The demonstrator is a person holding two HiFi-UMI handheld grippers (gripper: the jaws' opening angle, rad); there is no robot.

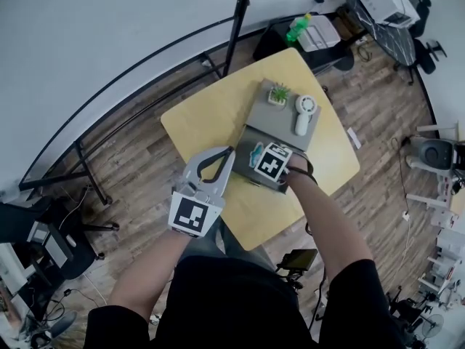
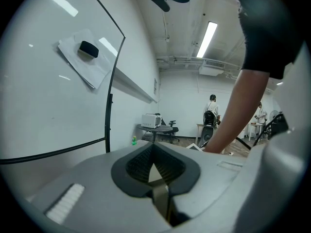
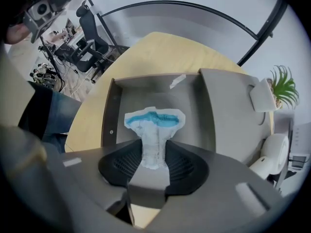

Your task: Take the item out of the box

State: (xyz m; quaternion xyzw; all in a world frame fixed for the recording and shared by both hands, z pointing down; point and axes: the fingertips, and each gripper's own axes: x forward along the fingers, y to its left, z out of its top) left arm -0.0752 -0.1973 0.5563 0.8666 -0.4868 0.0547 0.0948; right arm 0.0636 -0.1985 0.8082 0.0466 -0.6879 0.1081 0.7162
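Observation:
A grey box (image 3: pixel 110 115) lies open on the yellow table (image 1: pixel 203 122). Inside it is a flat white item with a blue band (image 3: pixel 154 123); its blue edge (image 1: pixel 256 151) also peeks out in the head view. My right gripper (image 3: pixel 154 154) points straight down into the box, and its pads press on the item's narrow lower part from both sides. In the head view the right gripper's marker cube (image 1: pixel 272 162) hides its jaws. My left gripper (image 1: pixel 229 153) is held level just left of the box, its tips together (image 2: pixel 154 166) with nothing between them.
The box's open lid (image 1: pixel 270 126) lies flat behind the box and carries a small potted plant (image 1: pixel 279 94) and a white handheld fan (image 1: pixel 305 113). A curved black rail (image 1: pixel 131 78) runs behind the table. Office clutter and chairs stand around on the wooden floor.

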